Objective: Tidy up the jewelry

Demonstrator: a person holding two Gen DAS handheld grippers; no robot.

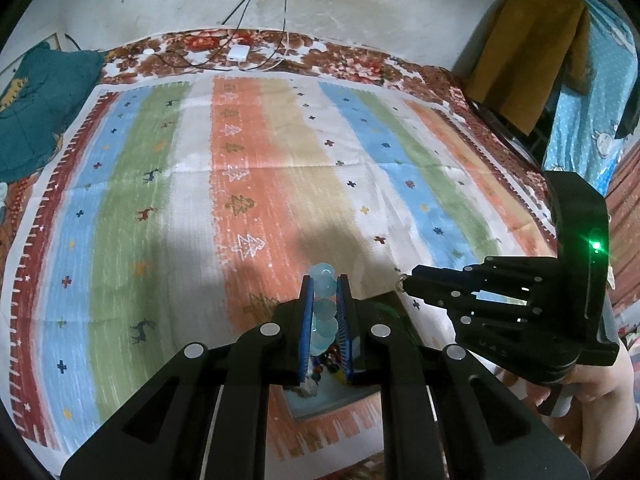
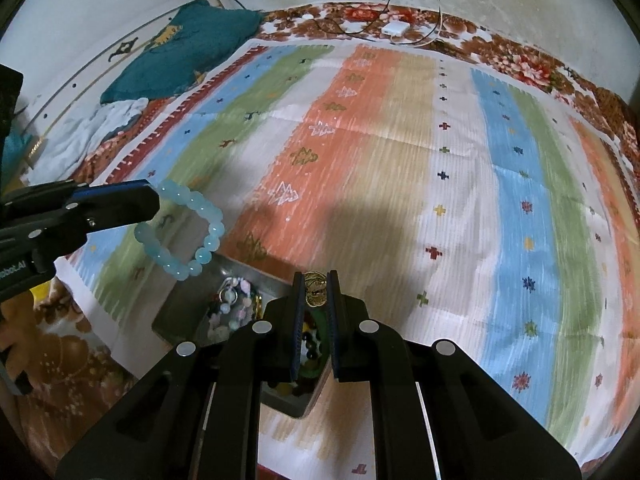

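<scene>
My left gripper (image 1: 325,280) is shut on a pale blue bead bracelet (image 1: 323,308), which hangs as a loop (image 2: 188,232) from its tip (image 2: 154,196) in the right wrist view. My right gripper (image 2: 315,278) is shut on a small gold ring-like jewel (image 2: 315,290); in the left wrist view that gripper (image 1: 406,282) shows at the right with a small glint at its tip. Below both grippers a grey tray (image 2: 180,312) holds several mixed bead pieces (image 2: 234,300). Both grippers hover above the striped cloth (image 1: 280,168).
The striped cloth (image 2: 400,160) lies on a floral bedspread (image 1: 360,64). A white charger with cables (image 1: 238,54) sits at the far edge by the wall. A teal pillow (image 2: 188,52) and a white garment (image 2: 104,128) lie at the left. An ochre cloth (image 1: 528,48) hangs at right.
</scene>
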